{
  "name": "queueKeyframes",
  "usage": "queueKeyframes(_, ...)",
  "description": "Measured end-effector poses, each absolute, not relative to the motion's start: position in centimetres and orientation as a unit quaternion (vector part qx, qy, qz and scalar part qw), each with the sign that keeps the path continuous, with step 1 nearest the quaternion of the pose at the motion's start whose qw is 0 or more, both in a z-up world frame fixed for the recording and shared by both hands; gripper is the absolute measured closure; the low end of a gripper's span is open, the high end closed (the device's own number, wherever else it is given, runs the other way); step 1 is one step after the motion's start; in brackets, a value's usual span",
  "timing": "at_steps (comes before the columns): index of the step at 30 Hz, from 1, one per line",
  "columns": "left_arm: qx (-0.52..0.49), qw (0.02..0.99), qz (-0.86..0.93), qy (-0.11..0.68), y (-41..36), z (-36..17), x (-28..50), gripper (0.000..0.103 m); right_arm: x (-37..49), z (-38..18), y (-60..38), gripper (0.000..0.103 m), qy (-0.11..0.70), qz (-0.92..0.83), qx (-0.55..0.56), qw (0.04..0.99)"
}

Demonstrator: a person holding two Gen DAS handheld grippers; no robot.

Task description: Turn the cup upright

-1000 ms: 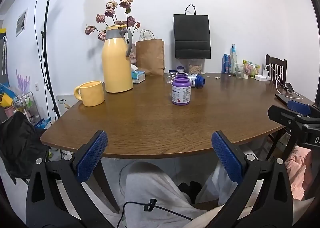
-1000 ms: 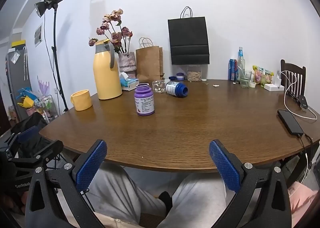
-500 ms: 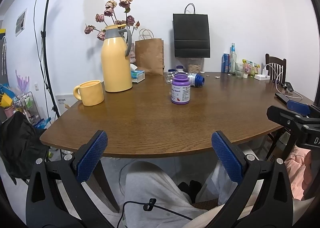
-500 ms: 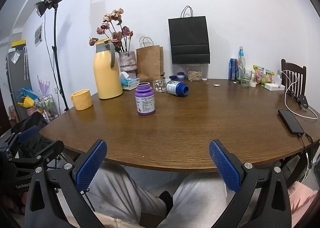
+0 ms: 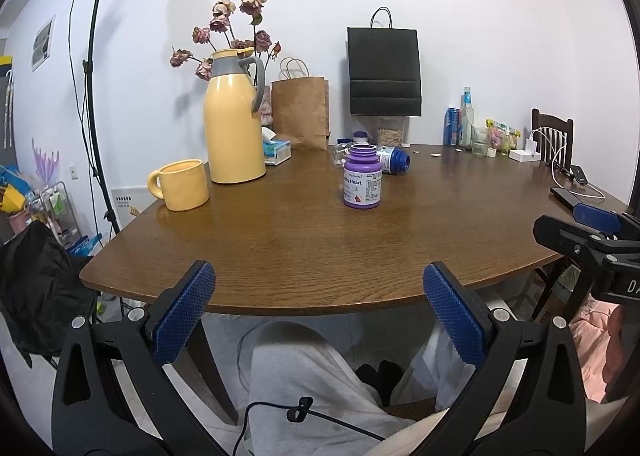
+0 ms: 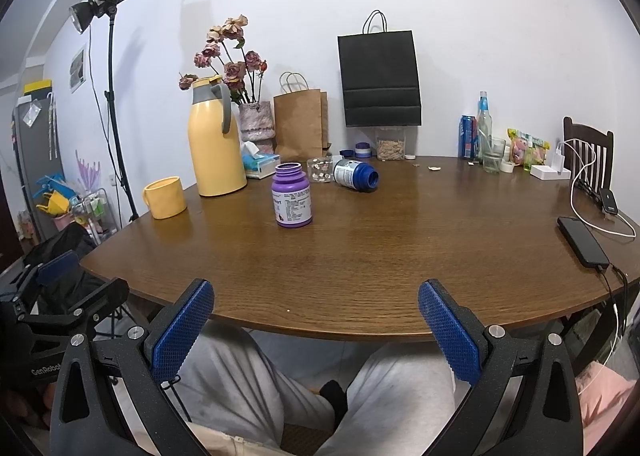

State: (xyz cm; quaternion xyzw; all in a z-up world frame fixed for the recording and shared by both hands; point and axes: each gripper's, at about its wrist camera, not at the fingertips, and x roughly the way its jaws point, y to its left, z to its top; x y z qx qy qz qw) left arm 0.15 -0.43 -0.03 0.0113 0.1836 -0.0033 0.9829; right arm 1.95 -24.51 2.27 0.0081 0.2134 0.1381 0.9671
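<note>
- The yellow cup (image 5: 182,185) already stood mouth up on the counter (image 5: 320,244), at its far left beside the tall yellow flask (image 5: 234,120).
- A blue-capped bottle (image 6: 355,174) lay on its side behind the upright purple bottle (image 6: 292,195), its long axis running left to right.
- The left claw (image 5: 320,316) and right claw (image 6: 316,324) were both spread and empty, short of the near edge.
- The cup lay ahead and left, seemingly nearer the left claw.
</note>
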Motion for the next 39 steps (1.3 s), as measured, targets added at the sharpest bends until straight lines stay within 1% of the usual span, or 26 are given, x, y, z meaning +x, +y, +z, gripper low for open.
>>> queueKeyframes(19,0.008,0.983,-0.007,0.184,-0.49,0.35,0.11,0.000,1.82,1.77,-24.31,0.000,0.212,0.138,0.012,0.967)
queueKeyframes(39,0.013,0.983,-0.005,0.184,-0.53,0.15,0.20,0.000,1.66,2.55,-24.84,0.000,0.206,0.136,0.009,0.969)
